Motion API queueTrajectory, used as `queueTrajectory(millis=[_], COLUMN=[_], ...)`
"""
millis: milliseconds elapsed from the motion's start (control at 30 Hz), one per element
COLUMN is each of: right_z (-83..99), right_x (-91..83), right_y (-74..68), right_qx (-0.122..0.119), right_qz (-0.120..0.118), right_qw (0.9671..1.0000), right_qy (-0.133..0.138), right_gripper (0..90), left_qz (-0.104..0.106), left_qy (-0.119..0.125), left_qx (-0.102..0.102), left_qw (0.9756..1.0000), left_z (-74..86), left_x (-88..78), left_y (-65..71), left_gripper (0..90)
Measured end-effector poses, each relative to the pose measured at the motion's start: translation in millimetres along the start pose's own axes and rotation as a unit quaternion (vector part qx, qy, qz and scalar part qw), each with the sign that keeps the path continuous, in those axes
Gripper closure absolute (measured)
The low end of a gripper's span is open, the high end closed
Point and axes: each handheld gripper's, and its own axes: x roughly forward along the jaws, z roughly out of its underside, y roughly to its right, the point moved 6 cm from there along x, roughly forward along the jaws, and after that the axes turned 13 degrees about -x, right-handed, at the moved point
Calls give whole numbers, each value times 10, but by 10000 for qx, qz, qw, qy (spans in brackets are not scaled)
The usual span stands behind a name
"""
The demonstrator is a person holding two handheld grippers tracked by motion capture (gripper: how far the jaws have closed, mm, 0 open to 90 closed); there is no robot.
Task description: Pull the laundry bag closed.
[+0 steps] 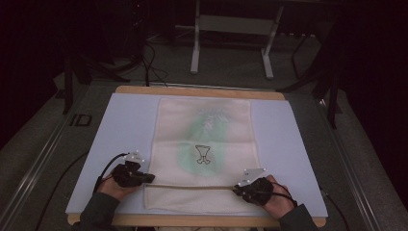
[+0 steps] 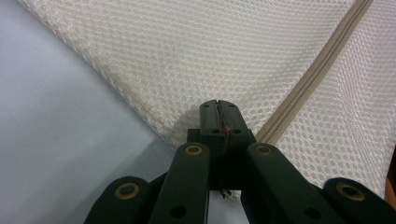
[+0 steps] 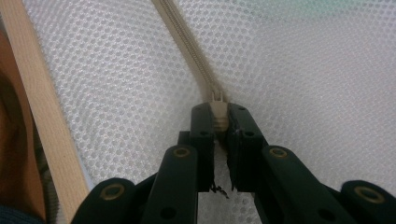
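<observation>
Here the mesh laundry bag (image 1: 204,139) lies flat at the tabletop's (image 1: 125,120) centre. The left gripper (image 1: 147,177) pinches the bag's edge near the zipper (image 1: 192,186), apparently; the right gripper (image 1: 237,189) clamps the zipper pull (image 3: 218,116).

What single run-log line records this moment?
left gripper: shut on mesh bag edge | right gripper: shut on zipper pull | zipper: closed | bag flat on table
</observation>
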Motion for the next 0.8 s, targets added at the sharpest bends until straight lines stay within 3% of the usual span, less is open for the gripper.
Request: queueTrajectory(millis=[800], right_z=[138], right_x=[-126], right_y=[61], right_qx=[179], right_qz=[69], right_qw=[9998], right_qy=[-31], right_gripper=[822], left_qz=[16], left_qy=[-1], left_qx=[-6], left_qw=[10000], left_z=[0], left_x=[1], left_y=[-2], left_gripper=[899])
